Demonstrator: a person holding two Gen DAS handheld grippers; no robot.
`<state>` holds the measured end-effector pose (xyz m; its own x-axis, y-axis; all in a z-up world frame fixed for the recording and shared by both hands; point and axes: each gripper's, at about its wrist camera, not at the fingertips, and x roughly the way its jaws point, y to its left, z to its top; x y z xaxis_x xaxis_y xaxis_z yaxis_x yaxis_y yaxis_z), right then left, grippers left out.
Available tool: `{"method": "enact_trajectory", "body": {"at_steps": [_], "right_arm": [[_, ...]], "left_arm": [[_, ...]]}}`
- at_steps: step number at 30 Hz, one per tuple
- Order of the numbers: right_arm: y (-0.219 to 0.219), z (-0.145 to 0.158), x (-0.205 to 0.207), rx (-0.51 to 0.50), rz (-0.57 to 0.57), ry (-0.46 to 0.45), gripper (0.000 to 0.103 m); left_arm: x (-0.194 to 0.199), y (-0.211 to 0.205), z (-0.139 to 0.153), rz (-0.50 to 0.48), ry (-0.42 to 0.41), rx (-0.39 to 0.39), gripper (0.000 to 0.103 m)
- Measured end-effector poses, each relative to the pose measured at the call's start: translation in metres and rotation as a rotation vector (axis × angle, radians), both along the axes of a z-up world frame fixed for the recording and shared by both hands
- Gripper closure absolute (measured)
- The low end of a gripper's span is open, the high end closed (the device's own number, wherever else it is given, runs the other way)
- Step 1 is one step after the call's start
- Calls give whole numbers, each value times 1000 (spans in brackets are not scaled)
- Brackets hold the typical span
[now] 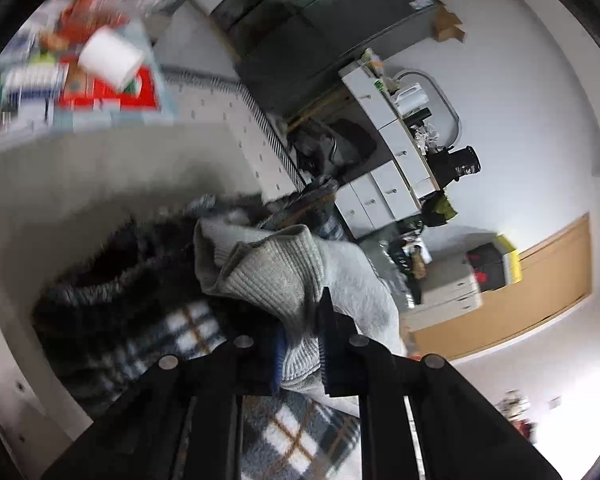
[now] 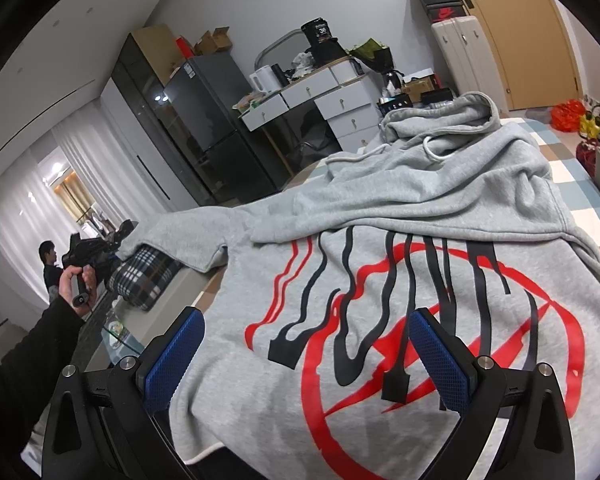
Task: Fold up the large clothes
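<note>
A grey hoodie (image 2: 400,216) with a red and black print lies spread on the bed. My right gripper (image 2: 310,344) hangs open just above the printed part, and its blue pads (image 2: 176,352) touch nothing. One sleeve (image 2: 188,232) runs out to the left, over a plaid pillow (image 2: 148,276). A hand holds my left gripper (image 2: 100,248) at that sleeve's end. In the left wrist view, the left gripper (image 1: 302,332) is shut on the sleeve's ribbed cuff (image 1: 276,276), which bunches up between the jaws above the plaid pillow (image 1: 188,332).
A white chest of drawers (image 2: 332,100) and a dark fridge (image 2: 204,120) stand beyond the bed. A wooden door (image 2: 532,40) is at the far right. A paper roll (image 1: 112,58) and boxes clutter a surface at the upper left. A person (image 2: 50,264) is far off at the left.
</note>
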<state>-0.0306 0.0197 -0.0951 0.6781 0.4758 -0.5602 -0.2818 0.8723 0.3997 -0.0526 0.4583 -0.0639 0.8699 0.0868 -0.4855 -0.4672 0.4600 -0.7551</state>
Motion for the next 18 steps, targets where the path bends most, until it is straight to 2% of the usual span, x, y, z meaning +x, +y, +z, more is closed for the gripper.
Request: {"method": "enact_trajectory", "body": {"at_steps": [5, 9, 14, 18], "right_arm": [[0, 1, -1, 2, 0, -1, 0], [-1, 2, 0, 10, -2, 0, 0], [-4, 2, 0, 19, 0, -1, 0], [-6, 5, -2, 25, 3, -12, 0]], "left_arm": [[8, -12, 34, 11, 17, 169, 96], [12, -23, 64, 10, 13, 237, 96], [42, -63, 113, -54, -7, 394, 97], [76, -106, 138, -136, -16, 468, 97]]}}
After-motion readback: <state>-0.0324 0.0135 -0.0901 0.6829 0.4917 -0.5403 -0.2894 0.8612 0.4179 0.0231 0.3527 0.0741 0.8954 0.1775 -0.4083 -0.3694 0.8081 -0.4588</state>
